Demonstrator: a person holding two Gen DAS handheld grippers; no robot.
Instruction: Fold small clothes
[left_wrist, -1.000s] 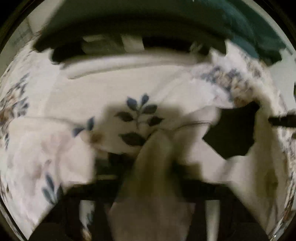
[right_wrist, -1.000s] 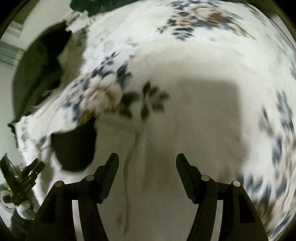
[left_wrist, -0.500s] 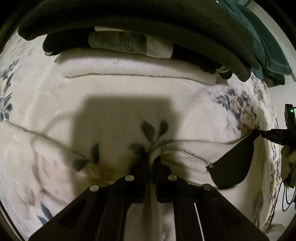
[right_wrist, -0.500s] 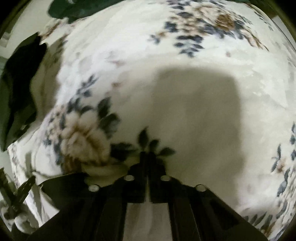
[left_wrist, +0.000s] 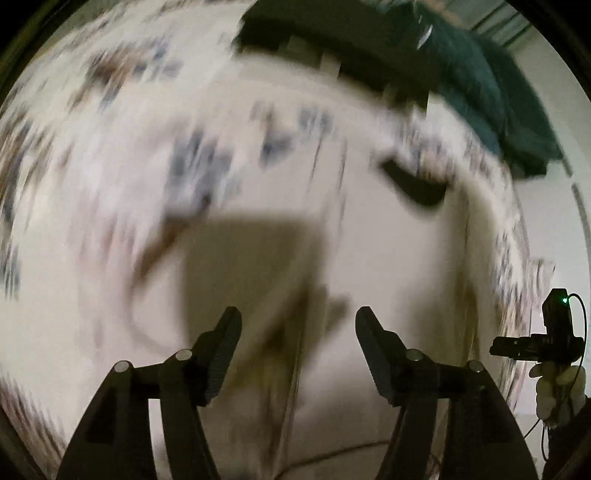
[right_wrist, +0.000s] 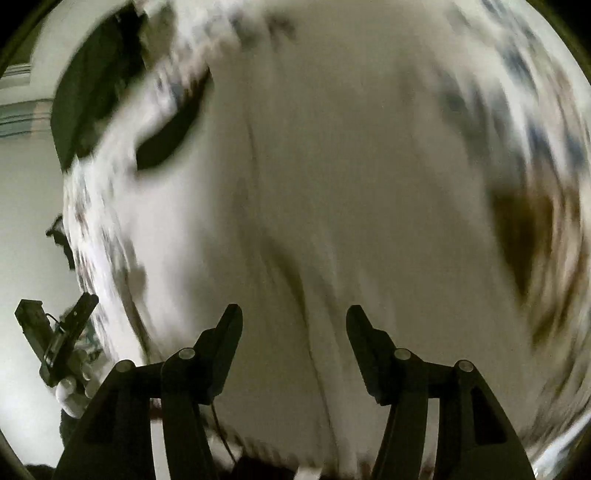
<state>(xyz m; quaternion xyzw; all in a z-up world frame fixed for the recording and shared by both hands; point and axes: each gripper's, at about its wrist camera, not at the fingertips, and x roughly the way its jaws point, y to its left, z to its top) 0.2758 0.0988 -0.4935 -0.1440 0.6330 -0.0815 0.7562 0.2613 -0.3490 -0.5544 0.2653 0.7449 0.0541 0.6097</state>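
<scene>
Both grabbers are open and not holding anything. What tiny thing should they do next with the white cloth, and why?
Probably lower the left gripper back to the cream garment and pinch an edge. Both it and the right gripper have open, empty jaws above the cloth, which lies loose on the flowered blanket. The frames are blurred, so wait until the edge is clear.

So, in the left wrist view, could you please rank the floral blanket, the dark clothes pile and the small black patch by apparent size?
1. floral blanket, fills most of the view
2. dark clothes pile
3. small black patch

Motion blur softens edges, but the order is plain.
</scene>
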